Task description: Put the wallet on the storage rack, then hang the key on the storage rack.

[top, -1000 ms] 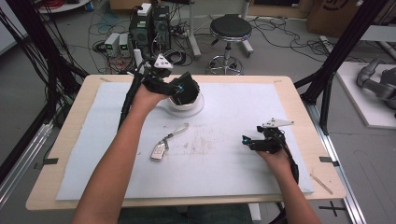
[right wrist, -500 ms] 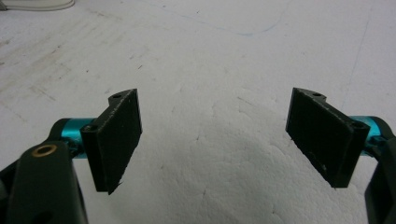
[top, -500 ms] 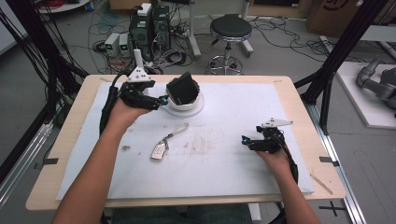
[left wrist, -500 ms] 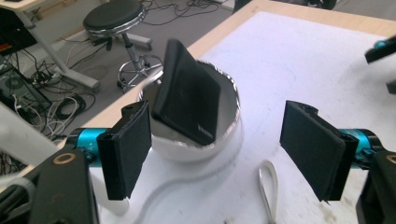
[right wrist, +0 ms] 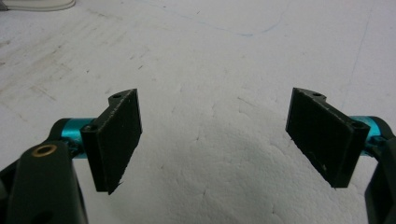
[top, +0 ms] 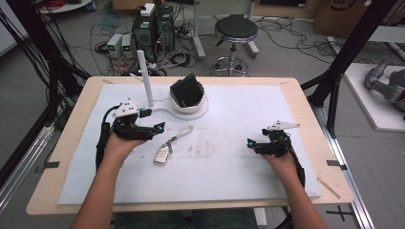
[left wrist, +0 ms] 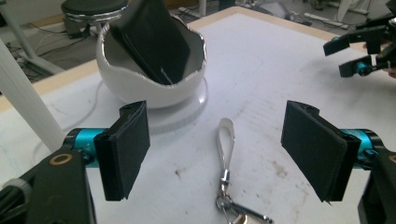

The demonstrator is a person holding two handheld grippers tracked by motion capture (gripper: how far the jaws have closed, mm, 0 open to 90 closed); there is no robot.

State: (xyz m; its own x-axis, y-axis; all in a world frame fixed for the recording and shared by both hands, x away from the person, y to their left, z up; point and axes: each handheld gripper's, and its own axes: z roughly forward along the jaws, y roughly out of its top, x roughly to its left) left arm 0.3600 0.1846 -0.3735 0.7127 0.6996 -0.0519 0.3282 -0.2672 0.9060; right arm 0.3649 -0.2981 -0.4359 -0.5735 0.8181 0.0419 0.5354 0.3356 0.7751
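Left gripper (top: pixel 160 128) sits w/ jaws wide apart, nothing in them, just left of the key fob (top: pixel 162 154) lying flat on the white mat (top: pixel 229 176). Black wallet (top: pixel 186 90) stands tilted in the white bowl (top: pixel 191 106) at the back, near a white post (top: pixel 145 78). Right gripper (top: pixel 250 143) rests well apart on the right, jaws also wide apart & empty.

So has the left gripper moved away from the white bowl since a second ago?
Yes. The left gripper has pulled back from the white bowl toward the person, left of the key fob, jaws open.
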